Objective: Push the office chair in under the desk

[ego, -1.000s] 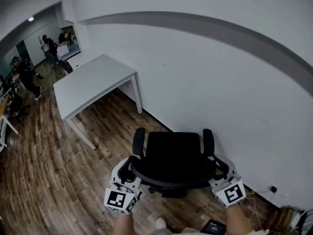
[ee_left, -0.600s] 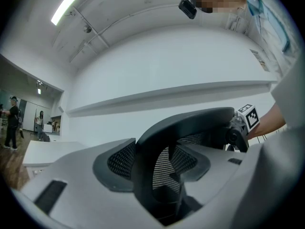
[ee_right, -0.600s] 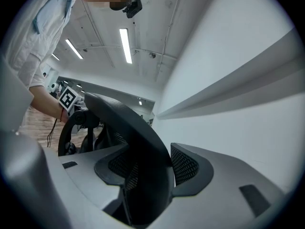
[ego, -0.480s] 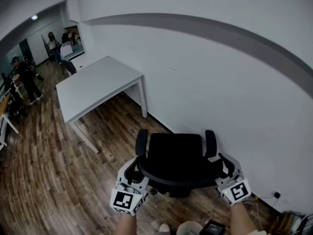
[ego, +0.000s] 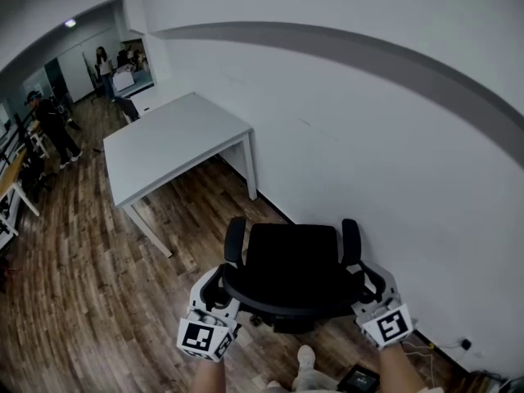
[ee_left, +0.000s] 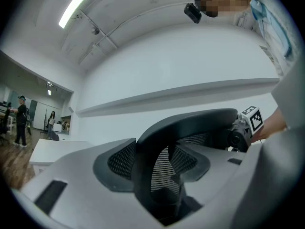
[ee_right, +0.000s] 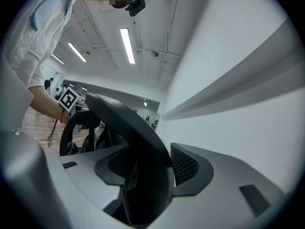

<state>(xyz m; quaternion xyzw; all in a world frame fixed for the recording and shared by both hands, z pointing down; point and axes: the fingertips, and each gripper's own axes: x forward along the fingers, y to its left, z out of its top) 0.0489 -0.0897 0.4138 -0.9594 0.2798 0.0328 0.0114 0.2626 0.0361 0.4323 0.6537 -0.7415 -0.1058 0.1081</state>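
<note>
- The white wall (ego: 385, 154) fills most of my head view, with a grey band (ego: 327, 38) curving across it.
- The wooden floor (ego: 74, 301) runs from the bottom edge to an open room at the far left, where some people (ego: 51, 119) stand.
- The white desk (ego: 168, 142) stands with one short end toward the wall, and the space beneath it shows bare floor.
- The black office chair (ego: 293, 260) sits on the floor close beside the wall. It is well apart from the desk's near corner and not under it. Its two armrests (ego: 235, 240) point away from me.
- The left gripper (ego: 214, 300) is clamped on the left end of the chair's backrest rim (ee_left: 190, 123). In the left gripper view the black frame and mesh fill the gap between the pads.
- The right gripper (ego: 370, 295) is clamped on the rim's right end in the same way.
- Each gripper carries a cube with a black-and-white square marker (ego: 201, 336). It is a pattern only, with no words.
- A small dark object (ego: 358, 378) lies at the bottom edge by my right forearm. It may be a phone, but it is too small for me to be sure.
</note>
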